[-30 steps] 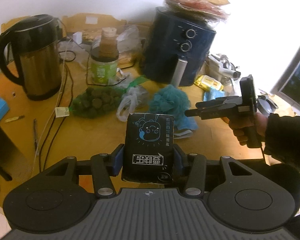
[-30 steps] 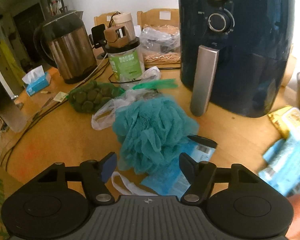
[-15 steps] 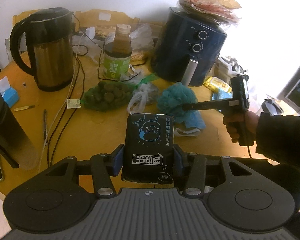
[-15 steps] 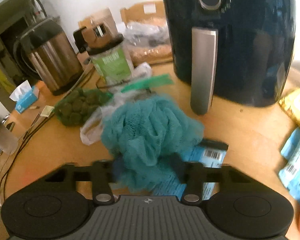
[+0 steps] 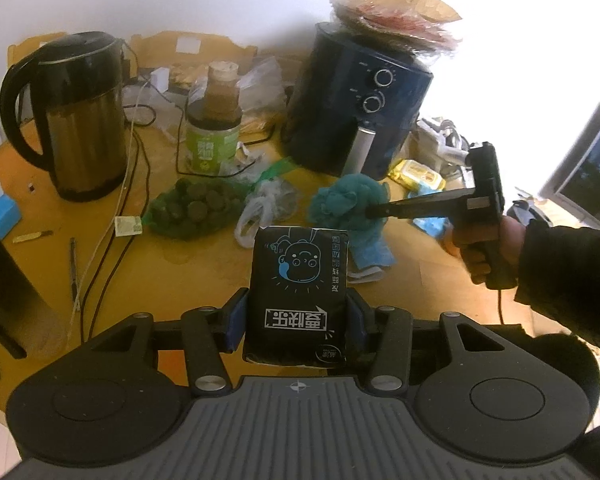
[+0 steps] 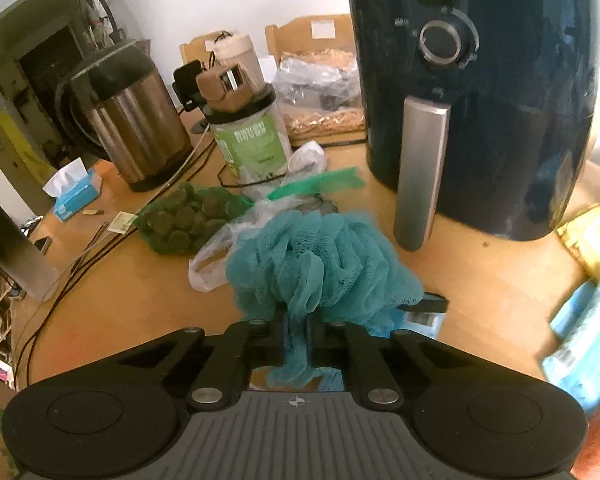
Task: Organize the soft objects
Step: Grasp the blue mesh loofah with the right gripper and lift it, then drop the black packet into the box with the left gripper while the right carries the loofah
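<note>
My left gripper point(image 5: 296, 316) is shut on a black tissue pack point(image 5: 298, 280) with a blue cartoon face and holds it above the wooden table point(image 5: 172, 272). My right gripper point(image 6: 296, 330) is shut on a teal mesh bath sponge point(image 6: 320, 264), pinching its lower folds. In the left wrist view the right gripper point(image 5: 374, 211) reaches in from the right, its tips buried in the sponge point(image 5: 348, 200). A blue packet point(image 6: 420, 318) lies under the sponge.
A dark blue air fryer point(image 6: 480, 100) stands right behind the sponge. A steel kettle point(image 5: 76, 120), a green-labelled jar point(image 5: 214, 136), a green bag of round items point(image 5: 192, 210), a white plastic bag point(image 5: 260, 212) and cables point(image 5: 112, 216) crowd the table. Blue tissue packs point(image 6: 584, 332) lie right.
My right gripper moved forward and shut on the teal sponge. My left gripper rose and drew back, still holding the tissue pack.
</note>
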`<action>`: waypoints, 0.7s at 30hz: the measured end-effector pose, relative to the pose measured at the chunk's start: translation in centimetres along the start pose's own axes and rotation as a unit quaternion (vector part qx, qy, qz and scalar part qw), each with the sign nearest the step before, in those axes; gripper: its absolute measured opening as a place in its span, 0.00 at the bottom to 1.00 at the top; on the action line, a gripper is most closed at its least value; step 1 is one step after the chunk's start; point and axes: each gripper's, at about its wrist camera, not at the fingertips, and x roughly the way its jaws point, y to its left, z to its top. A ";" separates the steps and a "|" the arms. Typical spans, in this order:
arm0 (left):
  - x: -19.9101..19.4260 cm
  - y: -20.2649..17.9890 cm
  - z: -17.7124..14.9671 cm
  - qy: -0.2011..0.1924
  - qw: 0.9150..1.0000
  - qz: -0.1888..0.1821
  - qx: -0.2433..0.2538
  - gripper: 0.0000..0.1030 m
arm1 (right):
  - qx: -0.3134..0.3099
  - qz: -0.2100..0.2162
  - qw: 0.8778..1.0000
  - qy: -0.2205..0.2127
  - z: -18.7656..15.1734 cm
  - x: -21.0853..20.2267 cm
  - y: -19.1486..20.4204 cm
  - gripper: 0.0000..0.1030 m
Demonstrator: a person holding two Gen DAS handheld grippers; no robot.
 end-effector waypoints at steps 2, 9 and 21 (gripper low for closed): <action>0.0 -0.2 0.1 -0.002 1.000 -0.006 0.004 0.47 | 0.005 -0.003 1.000 -0.007 0.2 -1.2 -0.2 0.09; 0.1 -0.9 0.5 -0.007 1.000 -0.023 0.017 0.47 | 0.015 -0.013 0.999 -0.036 0.3 -5.8 -0.5 0.09; 0.0 -1.5 0.9 -0.013 0.998 -0.046 0.034 0.47 | 0.040 -0.043 0.994 -0.091 -1.5 -13.6 -0.2 0.08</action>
